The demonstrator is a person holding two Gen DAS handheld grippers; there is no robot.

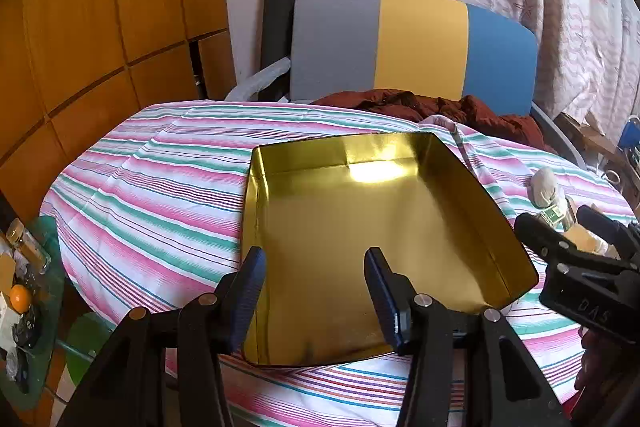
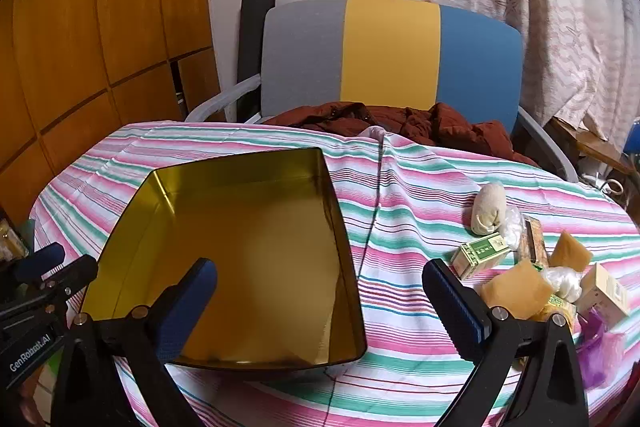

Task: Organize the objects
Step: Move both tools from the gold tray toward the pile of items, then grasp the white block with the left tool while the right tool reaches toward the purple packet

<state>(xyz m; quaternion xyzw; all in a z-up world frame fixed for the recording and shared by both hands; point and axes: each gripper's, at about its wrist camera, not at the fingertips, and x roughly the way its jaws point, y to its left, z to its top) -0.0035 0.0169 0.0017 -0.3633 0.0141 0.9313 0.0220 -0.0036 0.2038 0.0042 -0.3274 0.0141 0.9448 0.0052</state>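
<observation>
Gold tin [image 1: 372, 227] under left tool [image 1: 314, 291], agape, empty; right tool [image 2: 320, 303] wide, empty.

Your bench [image 2: 400, 187] wears a pink, green and white striped cloth. On it you have an open gold tin [image 2: 240, 247] to the left and, well apart on the right, a cluster: beige pouch [image 2: 490, 203], green box [image 2: 480, 253], yellow packets [image 2: 514, 289].

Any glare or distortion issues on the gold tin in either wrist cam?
Left wrist: bright blown-out glare patch on the gold tin floor near its far wall. Right wrist: the tin shows no hotspot, darker and evenly lit. Both: fisheye bends table edge, black vignette in corners.
</observation>
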